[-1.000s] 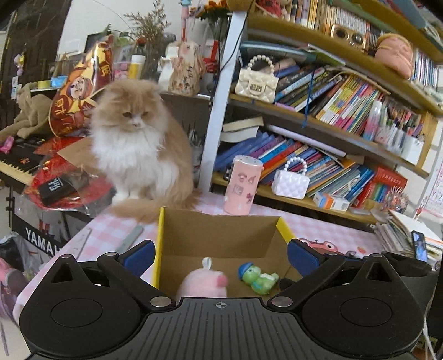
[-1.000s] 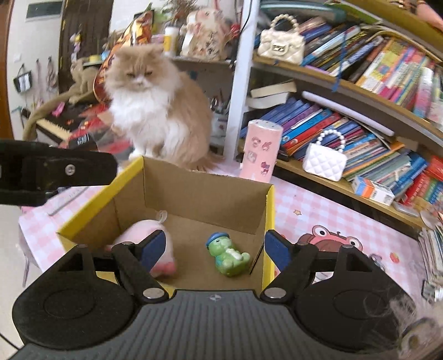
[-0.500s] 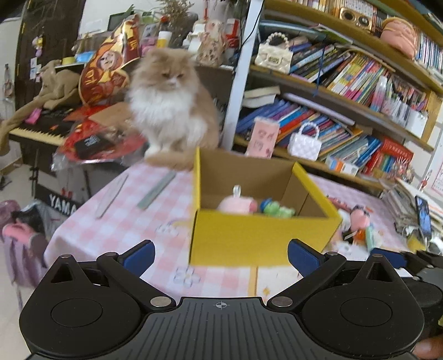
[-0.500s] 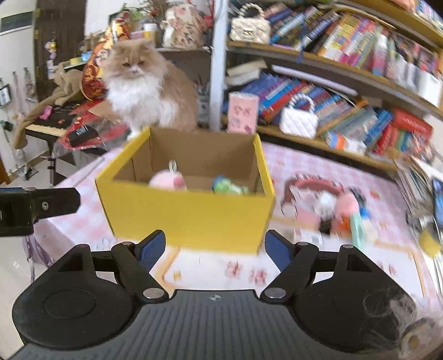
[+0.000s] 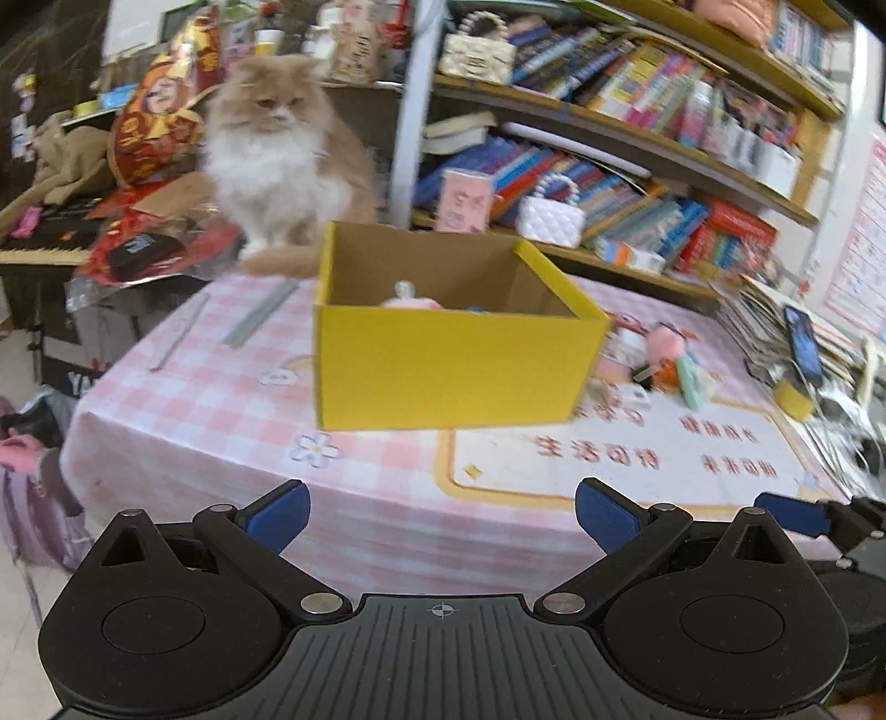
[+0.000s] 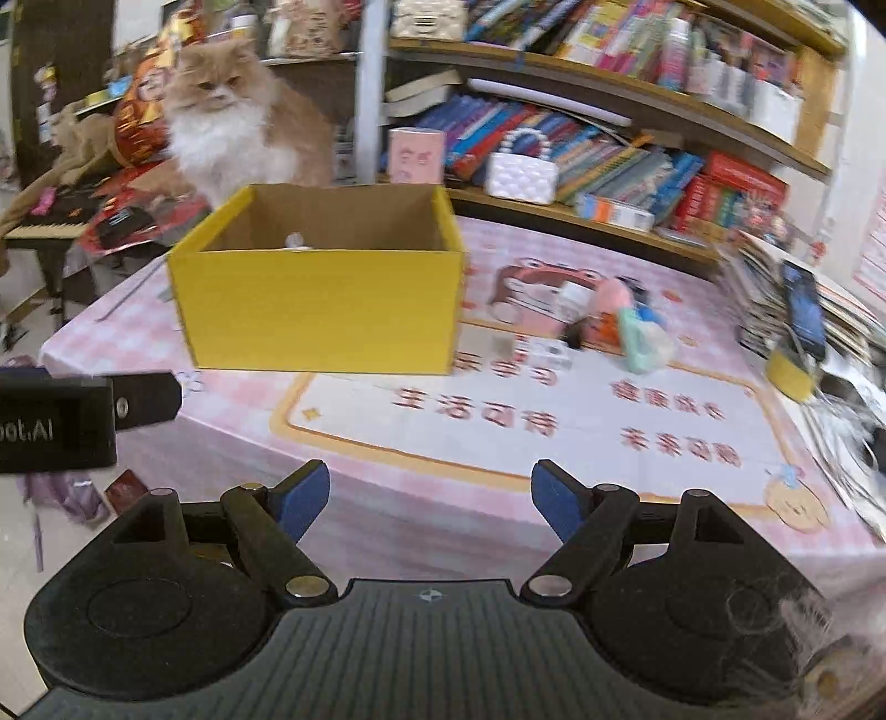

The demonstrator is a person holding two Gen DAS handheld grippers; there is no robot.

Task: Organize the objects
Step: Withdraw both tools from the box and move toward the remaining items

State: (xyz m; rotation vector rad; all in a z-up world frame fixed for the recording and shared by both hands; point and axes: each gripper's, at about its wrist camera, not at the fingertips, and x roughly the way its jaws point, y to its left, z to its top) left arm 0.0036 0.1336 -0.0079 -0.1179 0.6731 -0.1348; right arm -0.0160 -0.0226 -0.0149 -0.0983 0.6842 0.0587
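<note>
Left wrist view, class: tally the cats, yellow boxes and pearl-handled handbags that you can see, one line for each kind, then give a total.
Cat: 1
Yellow box: 1
Handbags: 2
Total: 4

Matt cardboard box (image 5: 443,371) — fluffy-furred cat (image 5: 277,160), checked cloth tablecloth (image 5: 183,399)
</note>
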